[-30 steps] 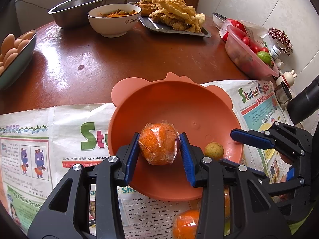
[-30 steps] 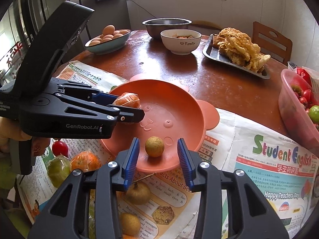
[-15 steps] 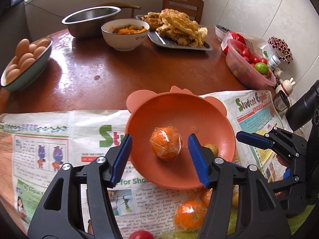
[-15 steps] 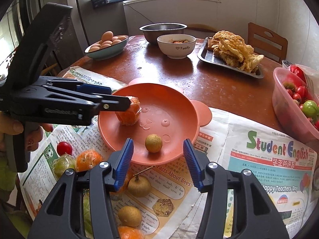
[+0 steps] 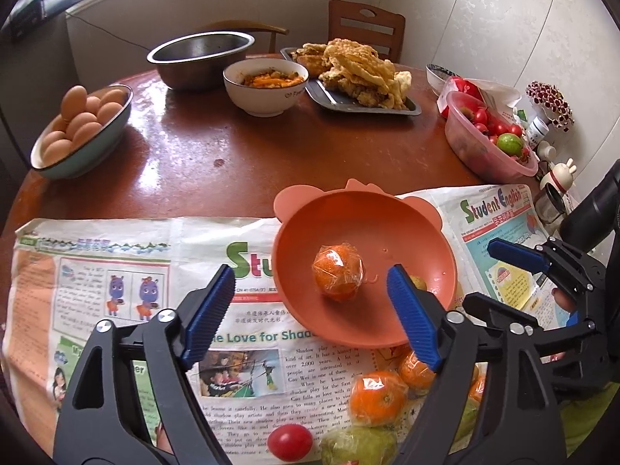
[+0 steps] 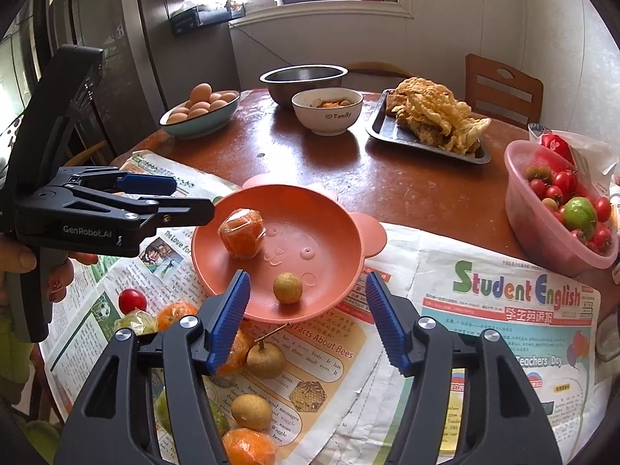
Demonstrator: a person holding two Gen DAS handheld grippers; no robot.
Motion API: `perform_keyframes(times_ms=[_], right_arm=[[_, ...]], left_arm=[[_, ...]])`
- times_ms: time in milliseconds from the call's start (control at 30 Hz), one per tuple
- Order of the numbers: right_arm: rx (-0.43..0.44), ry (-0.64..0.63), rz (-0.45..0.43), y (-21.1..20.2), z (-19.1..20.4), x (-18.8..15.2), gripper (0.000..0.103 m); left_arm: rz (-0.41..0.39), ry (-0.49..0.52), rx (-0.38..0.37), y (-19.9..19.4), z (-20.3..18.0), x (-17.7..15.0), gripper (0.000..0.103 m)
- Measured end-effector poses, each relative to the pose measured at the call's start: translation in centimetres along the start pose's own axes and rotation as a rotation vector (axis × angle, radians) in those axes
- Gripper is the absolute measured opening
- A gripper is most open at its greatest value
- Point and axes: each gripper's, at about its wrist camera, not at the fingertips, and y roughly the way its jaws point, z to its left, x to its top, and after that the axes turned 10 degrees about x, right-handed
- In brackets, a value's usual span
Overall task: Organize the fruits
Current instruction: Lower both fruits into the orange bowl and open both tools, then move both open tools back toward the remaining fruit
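Far to my left a bowl of eggs [image 5: 77, 128] sits on the brown table [image 5: 271, 159], well apart from the newspaper [image 5: 116, 271] spread in front of me. My left gripper [image 5: 310, 310] hangs over that paper, its jaws just opened wide, nothing between the blue pads; the wrapped orange [image 5: 338, 271] lies free in the orange bowl [image 5: 368, 213], beyond the tips. In the right wrist view the same wrapped orange [image 6: 242, 232] rests in the left part of the bowl [image 6: 329, 209], and a small brownish round fruit [image 6: 287, 288] sits apart from it near the front rim. My right gripper [image 6: 304, 310] hovers just before that rim, jaws also freshly parted and gripping nothing, the little fruit lying beyond the tips. Below the bowl, loose on the paper, lie a red cherry tomato [image 6: 132, 300], more wrapped oranges [image 6: 176, 314] and two brown fruits [image 6: 265, 358]. Farther right stand a tray of fried food [image 6: 434, 120] and a pink tub of tomatoes [image 6: 558, 209] at the table's edge
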Motion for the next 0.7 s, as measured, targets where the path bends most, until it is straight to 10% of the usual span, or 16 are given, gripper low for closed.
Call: perform_keyframes(times_ms=[233, 700], right_arm=[[-0.012, 0.007, -0.027, -1.2, 0.1, 0.1, 0.071], [-0.035, -0.006, -0.095, -4.9, 1.1, -1.0, 0.091]], left_arm=[[-0.025, 0.008, 0.035, -1.2, 0.2, -0.3, 0.093], [-0.092, -0.010, 0.030, -4.9, 0.4, -2.2, 0.093]])
